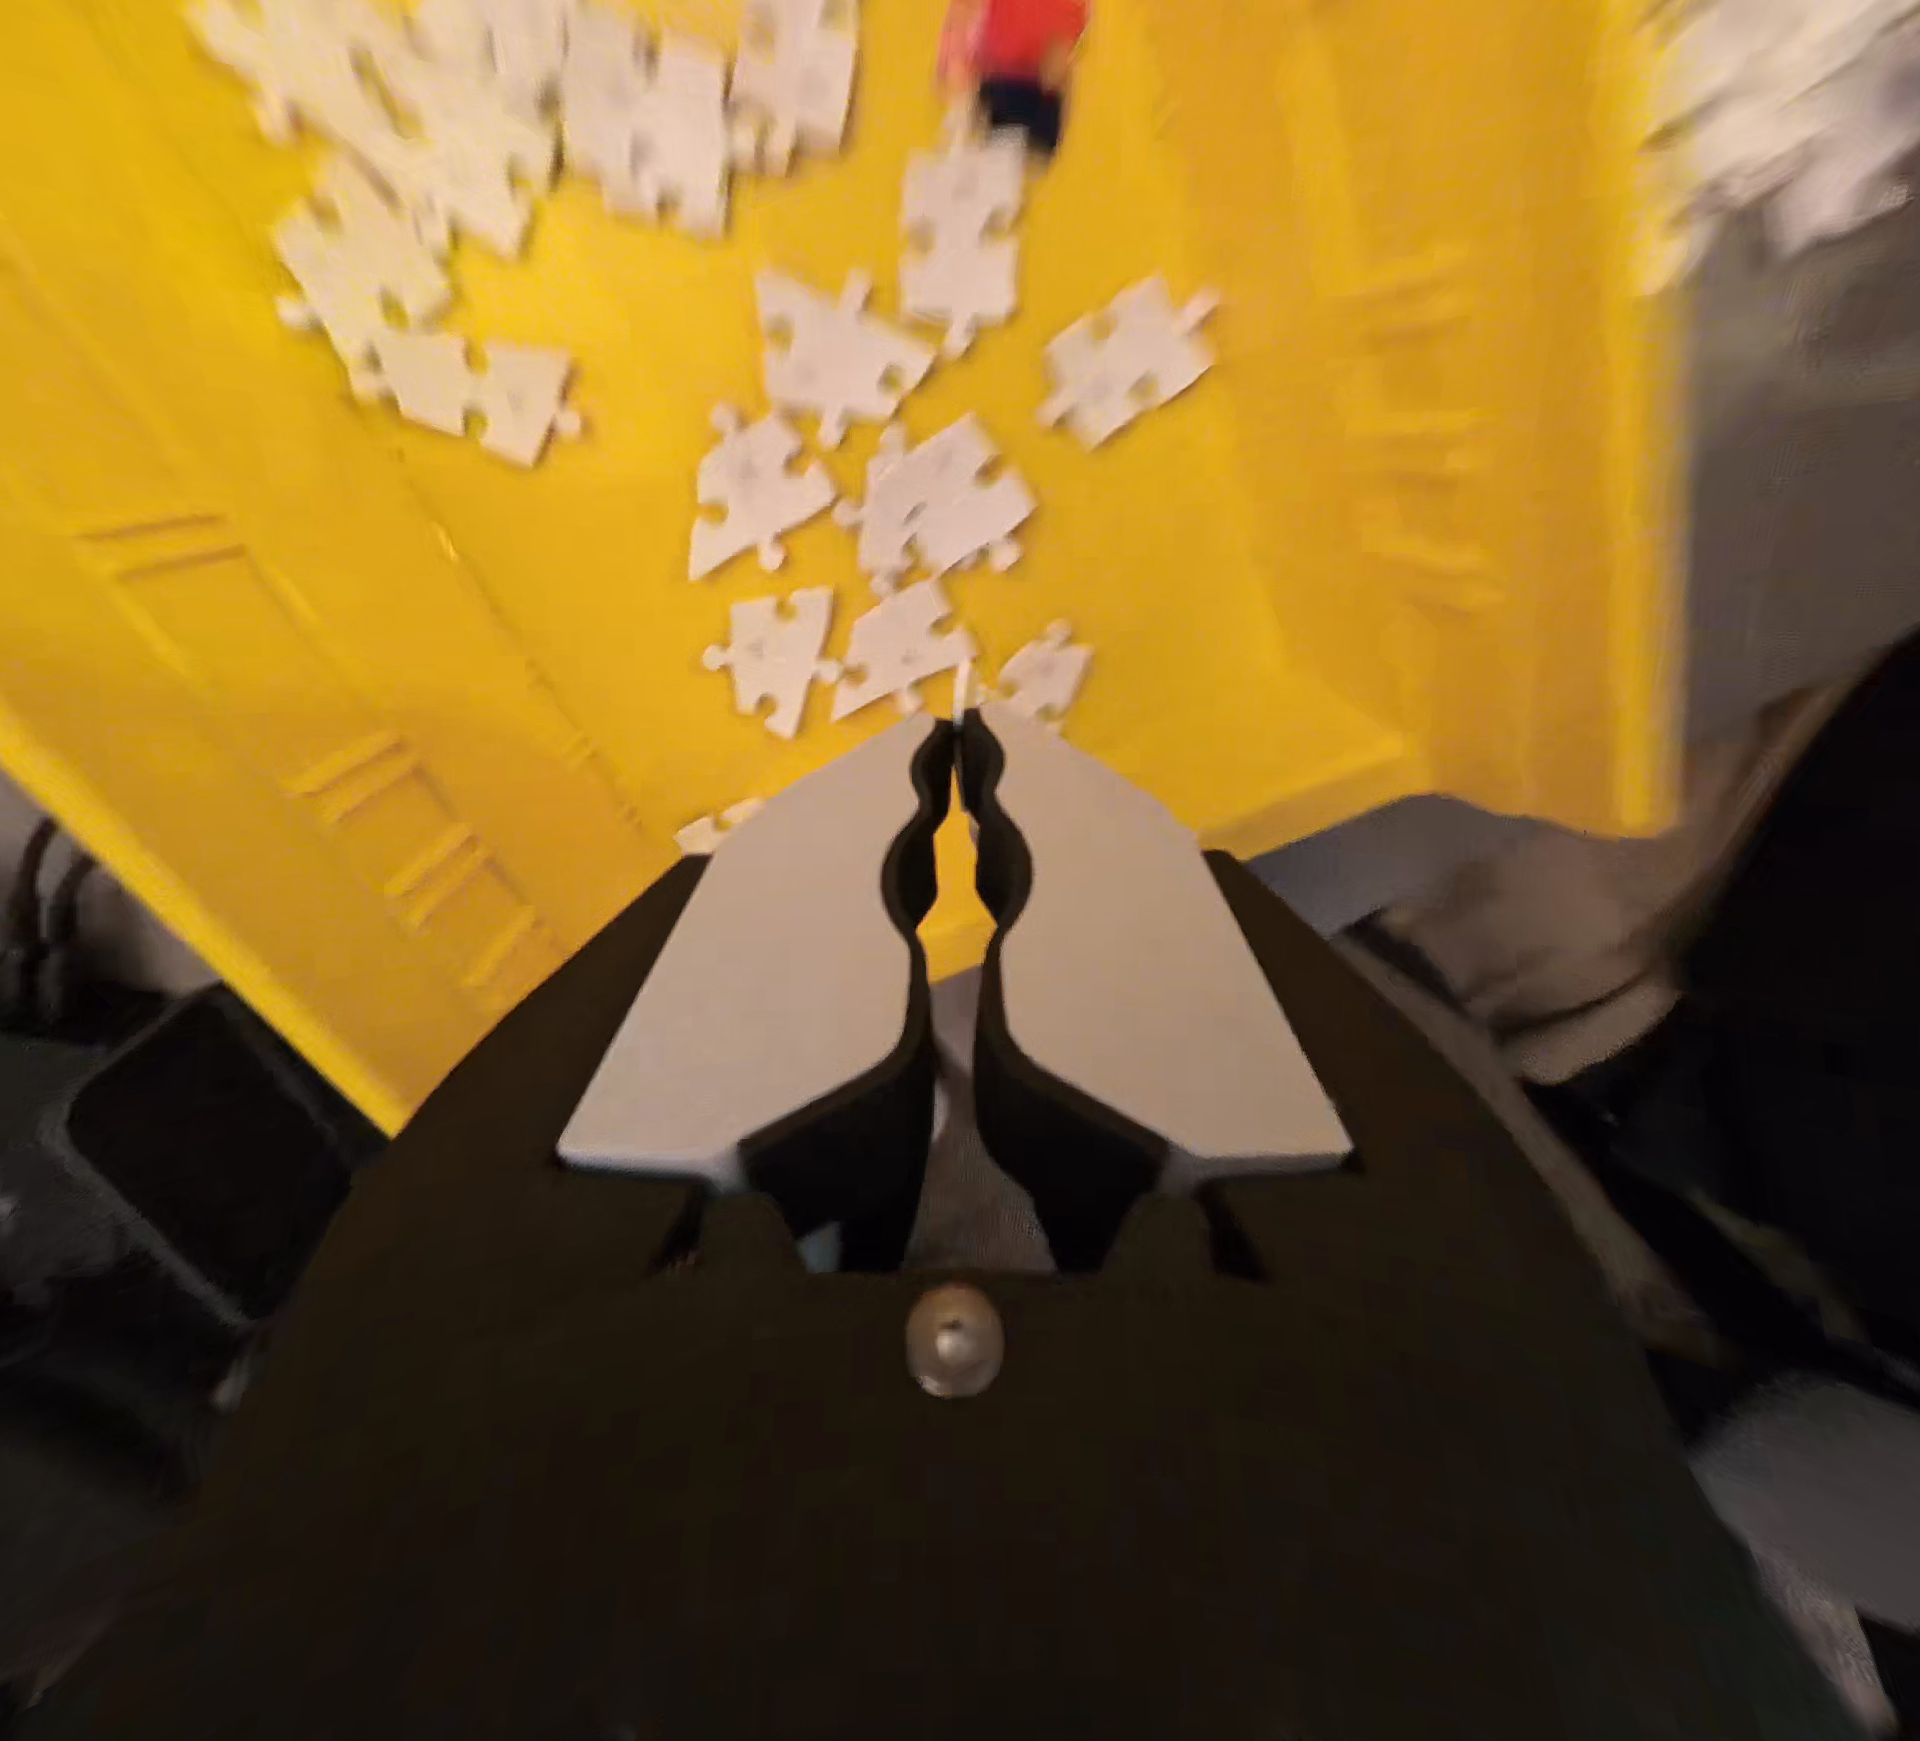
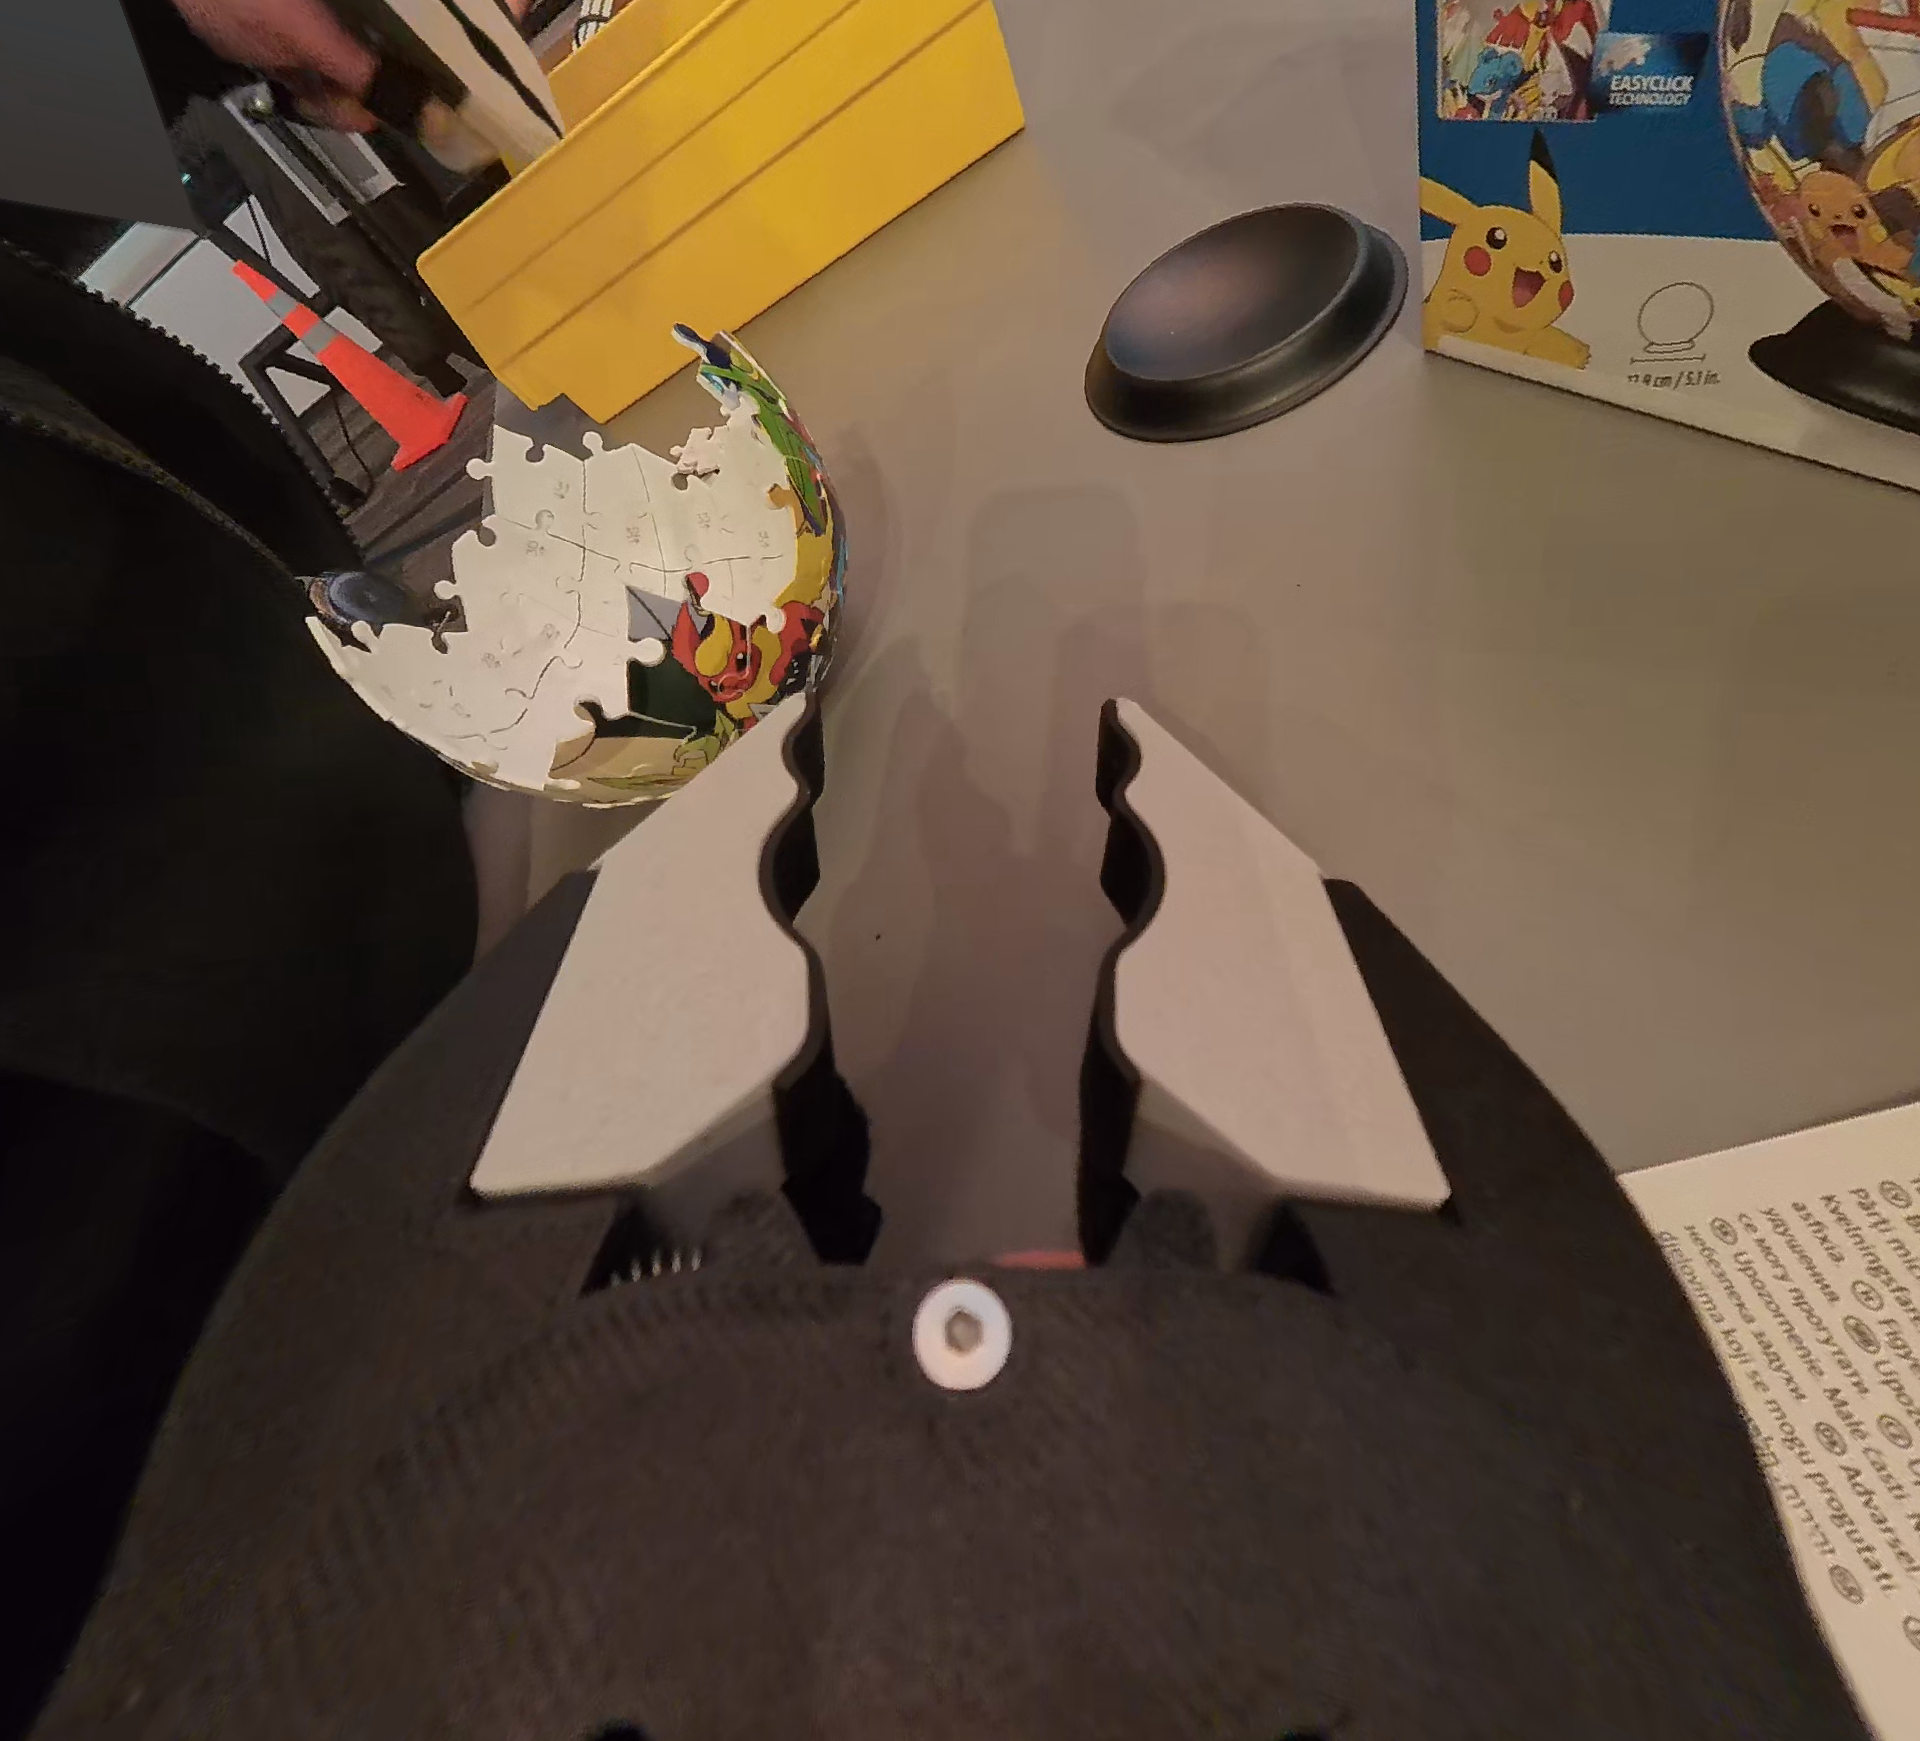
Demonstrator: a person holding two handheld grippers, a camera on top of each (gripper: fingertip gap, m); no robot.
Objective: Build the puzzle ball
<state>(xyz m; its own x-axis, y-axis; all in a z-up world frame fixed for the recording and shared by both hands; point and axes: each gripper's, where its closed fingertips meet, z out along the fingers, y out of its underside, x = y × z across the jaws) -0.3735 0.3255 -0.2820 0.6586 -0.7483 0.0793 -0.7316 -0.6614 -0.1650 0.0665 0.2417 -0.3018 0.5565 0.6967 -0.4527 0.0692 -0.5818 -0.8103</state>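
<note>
Right wrist view showed the partly built, hollow puzzle ball (image 2: 623, 590) lying open on the grey table (image 2: 1351, 652), just left of the right gripper (image 2: 961, 715), whose jaws stood apart and empty. Over the yellow plastic bin (image 1: 1299, 444) of many loose white puzzle pieces (image 1: 831, 351), the left gripper (image 1: 958, 727) was pinched on what seemed a thin white piece edge (image 1: 966, 689) (blur made this unsure), so I judged much assembly remained.

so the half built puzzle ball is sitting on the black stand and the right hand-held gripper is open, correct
Not quite. In the right wrist view the half-built puzzle ball lies on the grey table, well apart from the black stand, which has nothing on it. The right hand-held gripper is open, as you said.
</note>
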